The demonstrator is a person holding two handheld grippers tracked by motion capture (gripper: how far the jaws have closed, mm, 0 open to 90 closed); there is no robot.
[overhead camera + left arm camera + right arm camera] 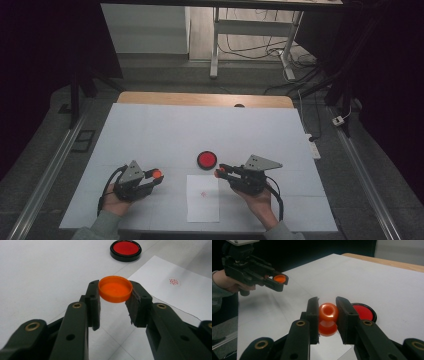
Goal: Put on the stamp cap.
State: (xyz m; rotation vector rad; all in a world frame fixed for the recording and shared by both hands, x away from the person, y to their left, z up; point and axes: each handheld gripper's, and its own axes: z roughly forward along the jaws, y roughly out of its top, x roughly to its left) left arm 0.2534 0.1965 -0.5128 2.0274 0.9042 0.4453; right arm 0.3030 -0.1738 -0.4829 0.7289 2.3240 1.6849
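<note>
Hidden: the lower half of the orange stamp sat behind the right jaws; the small red mark on the paper was too fine to read from the high view.
Left gripper: its jaws were closed on the orange cap, pads pressing its sides, open side up, held above the surface.
Right gripper: its jaws clamped the orange stamp by its body, tip pointing toward 9 o'clock in the high view.
Cap and stamp: well apart, the paper's top edge between them.
Ink pad: round, black-rimmed, red inside, at 11 o'clock of the right jaws, just beside them.
Paper: at 6 o'clock of the ink pad, near the surface's front edge.
Open room: the far half of the surface, toward 12 o'clock, lay bare up to the wooden edge.
</note>
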